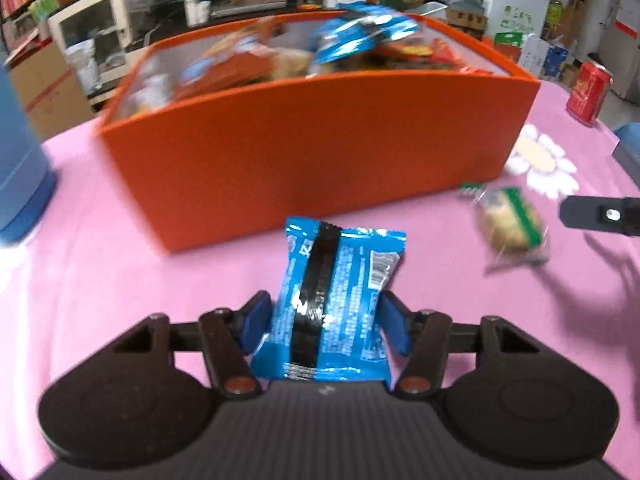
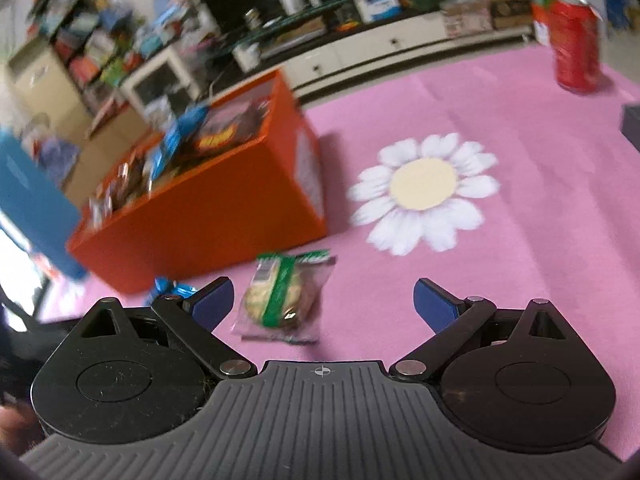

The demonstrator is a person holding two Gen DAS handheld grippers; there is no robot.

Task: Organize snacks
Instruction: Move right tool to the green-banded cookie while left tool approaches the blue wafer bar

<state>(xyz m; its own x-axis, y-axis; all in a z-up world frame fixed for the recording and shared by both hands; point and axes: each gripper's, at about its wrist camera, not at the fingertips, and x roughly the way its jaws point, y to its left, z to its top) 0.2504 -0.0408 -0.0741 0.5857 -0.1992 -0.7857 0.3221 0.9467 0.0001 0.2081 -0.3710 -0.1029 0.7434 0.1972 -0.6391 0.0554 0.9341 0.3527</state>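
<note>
Lying flat on the pink cloth-covered table (image 1: 120, 240), the blue foil snack packet with a black seam strip (image 1: 336, 296) sits directly between the blue pads of the left gripper (image 1: 326, 326), just in front of the orange rectangular cardboard box (image 1: 312, 152) that already holds a heap of wrapped snacks. The packet's long axis runs away from the camera, in line with the way the gripper points, so the jaws span its short width. They are drawn in to about the packet's width and each pad meets a side edge of the foil; I read this as a grip just taken, with the packet not yet lifted off the cloth.

The right gripper (image 2: 326, 304) has its jaws spread wide and holds nothing. The clear-wrapped round biscuit with a green band (image 2: 286, 300) lies on the cloth between and slightly ahead of its pads, closer to the left-hand pad in that view and touching neither. Its long axis also points roughly away from the camera, tilted a little. That biscuit is nearer the right gripper; in the left wrist view it lies well off to the right.

The next move likely calls for raising the blue packet over the box's near wall.
</note>
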